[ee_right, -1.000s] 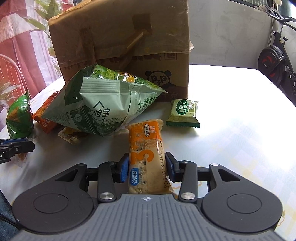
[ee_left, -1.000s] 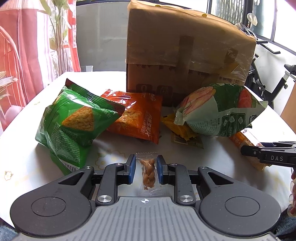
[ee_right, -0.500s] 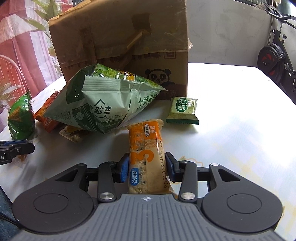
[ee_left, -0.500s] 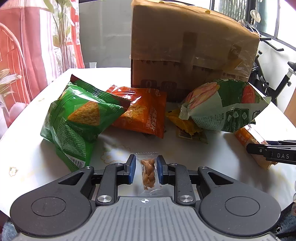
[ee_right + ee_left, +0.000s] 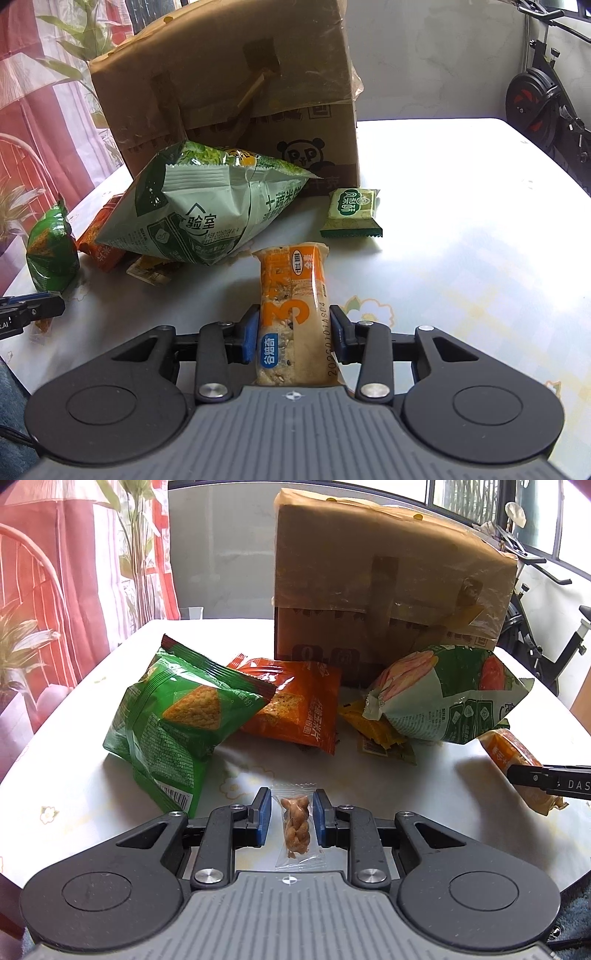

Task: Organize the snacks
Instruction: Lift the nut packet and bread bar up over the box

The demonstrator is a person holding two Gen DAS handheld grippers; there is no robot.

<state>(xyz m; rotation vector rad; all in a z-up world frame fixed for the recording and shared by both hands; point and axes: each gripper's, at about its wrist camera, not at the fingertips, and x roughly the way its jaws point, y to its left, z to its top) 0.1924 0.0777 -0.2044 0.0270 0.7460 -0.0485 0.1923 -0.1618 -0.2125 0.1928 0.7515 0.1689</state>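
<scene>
Snacks lie scattered before the cardboard box on the tabletop; left claw grasps a twisted-pastry packet, right claw grasps an orange cereal bar.

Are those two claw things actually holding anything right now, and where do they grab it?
Yes. The left gripper pinches a small clear packet with a twisted pastry by its side edges. The right gripper clamps an orange cereal bar across its lower half.

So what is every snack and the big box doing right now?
Left gripper: jaws shut on twisted snack packet.
Right gripper: jaws shut on orange cereal bar.
Cardboard box: closed, taped.
Green chip bag: sealed, lying on table.
Small green packet: flat, sealed.
</scene>
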